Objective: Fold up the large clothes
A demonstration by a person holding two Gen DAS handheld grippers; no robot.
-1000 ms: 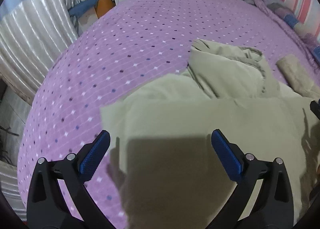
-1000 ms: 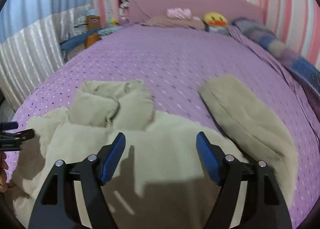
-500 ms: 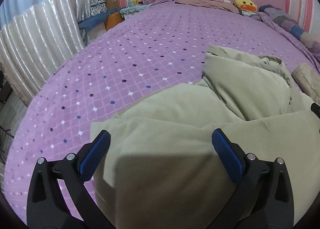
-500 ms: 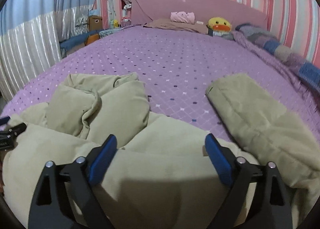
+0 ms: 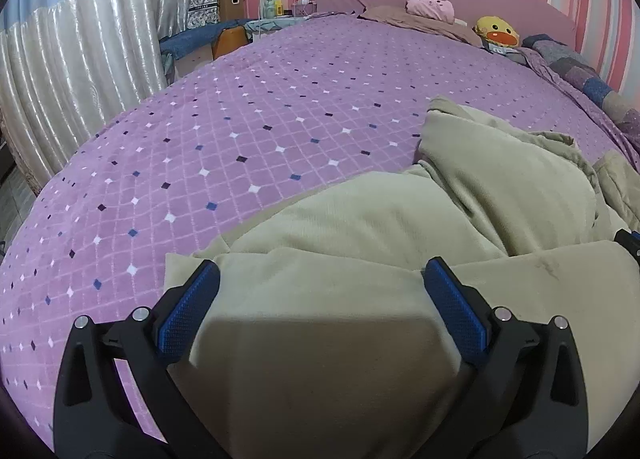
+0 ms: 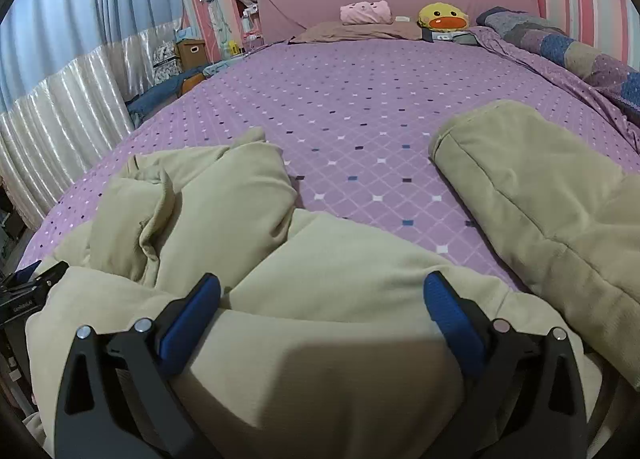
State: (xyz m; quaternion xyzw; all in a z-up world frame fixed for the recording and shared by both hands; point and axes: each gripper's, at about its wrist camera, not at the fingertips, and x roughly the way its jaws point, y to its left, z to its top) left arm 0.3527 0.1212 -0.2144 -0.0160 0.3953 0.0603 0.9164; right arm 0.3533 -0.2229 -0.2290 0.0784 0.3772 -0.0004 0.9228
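Two grippers hang low over a beige garment (image 5: 360, 227) spread on a purple bed (image 5: 240, 119). The left gripper (image 5: 320, 279) has its jaws spread wide, blue pads (image 5: 188, 311) apart with the folded near edge of the cloth lying between them, neither pad pressing on it. The right gripper (image 6: 320, 291) likewise stands wide open; its jaws have just been opening, and the cloth under them lies loose, gripped by neither pad.

The garment (image 6: 340, 279) lies at the near end of the bed (image 6: 380, 119), its body doubled over in a thick fold. A hood (image 6: 192, 199) bunches just beyond the fold, and one sleeve (image 6: 540, 199) stretches away to the right, flat on the cover. The left gripper's tip (image 6: 36, 279) shows at the left edge of the right view, touching the cloth's far side.

At the head of the bed sit a yellow duck toy (image 6: 442, 17) and a pink pillow (image 6: 366, 13).
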